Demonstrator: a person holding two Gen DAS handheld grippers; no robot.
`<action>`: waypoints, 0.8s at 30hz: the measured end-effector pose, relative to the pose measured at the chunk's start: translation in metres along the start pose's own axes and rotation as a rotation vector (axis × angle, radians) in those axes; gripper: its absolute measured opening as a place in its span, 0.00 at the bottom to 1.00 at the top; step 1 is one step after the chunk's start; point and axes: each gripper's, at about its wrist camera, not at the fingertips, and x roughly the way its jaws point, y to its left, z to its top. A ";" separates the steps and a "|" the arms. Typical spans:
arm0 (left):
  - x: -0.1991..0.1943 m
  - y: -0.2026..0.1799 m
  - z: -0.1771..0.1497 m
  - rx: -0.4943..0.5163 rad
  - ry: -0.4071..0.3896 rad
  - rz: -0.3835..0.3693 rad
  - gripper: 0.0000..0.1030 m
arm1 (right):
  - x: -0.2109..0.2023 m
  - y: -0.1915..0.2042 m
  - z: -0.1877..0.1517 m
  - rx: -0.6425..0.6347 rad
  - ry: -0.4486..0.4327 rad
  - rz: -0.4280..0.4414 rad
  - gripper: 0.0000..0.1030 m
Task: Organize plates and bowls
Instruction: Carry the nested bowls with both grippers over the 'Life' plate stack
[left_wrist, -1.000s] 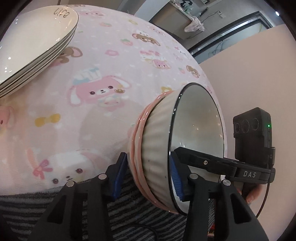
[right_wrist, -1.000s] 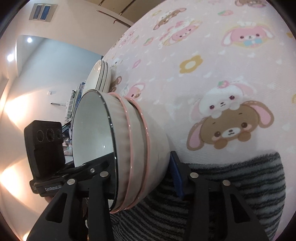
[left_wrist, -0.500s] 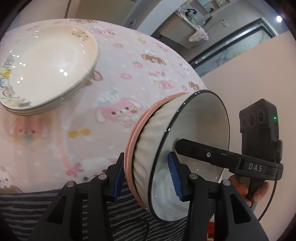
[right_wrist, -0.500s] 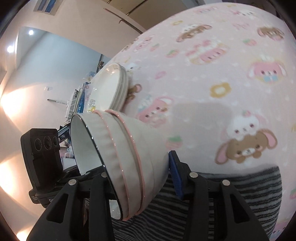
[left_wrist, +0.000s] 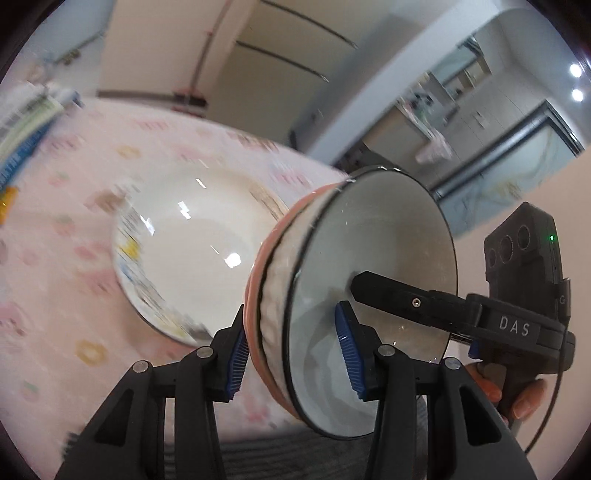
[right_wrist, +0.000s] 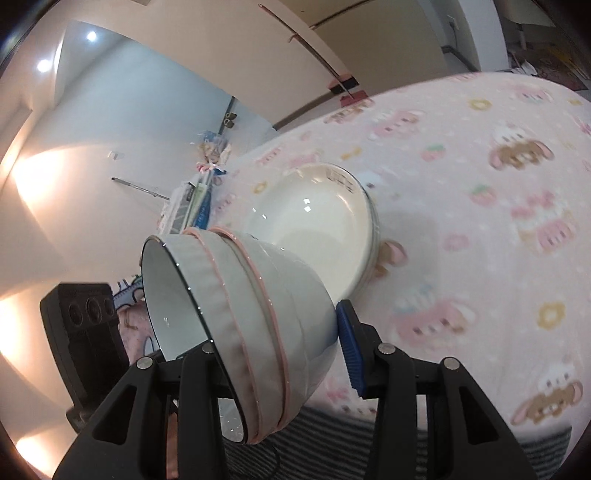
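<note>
A stack of three nested ribbed bowls (left_wrist: 373, 240) with pink rims hangs tilted above the table, held from both sides. My left gripper (left_wrist: 291, 358) is shut on its wall, one blue pad outside and one inside. My right gripper (right_wrist: 277, 354) is shut on the opposite side of the same bowl stack (right_wrist: 266, 306); its inner finger (left_wrist: 406, 301) shows inside the bowl in the left wrist view. A stack of white plates (left_wrist: 192, 251) lies on the table just beyond the bowls, seen also as the plates (right_wrist: 317, 221) in the right wrist view.
A pink tablecloth (right_wrist: 480, 258) with cartoon animals covers the table. A striped grey cloth (right_wrist: 369, 435) lies at the near edge. Books and packets (left_wrist: 22, 129) sit at the far left edge. A person's hand (left_wrist: 517, 398) grips the right gripper's handle.
Both grippers have risen with the bowl stack and carried it toward the plate stack, which has come from the far left of the view to just behind the bowls.
</note>
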 end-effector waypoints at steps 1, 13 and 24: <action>-0.001 0.006 0.007 -0.012 -0.018 0.004 0.46 | 0.007 0.005 0.007 0.001 0.005 0.003 0.40; 0.020 0.067 0.042 -0.082 -0.113 0.103 0.45 | 0.080 0.019 0.040 -0.019 0.037 0.075 0.40; 0.059 0.093 0.038 -0.111 -0.038 0.043 0.45 | 0.105 -0.006 0.040 -0.009 0.075 0.047 0.40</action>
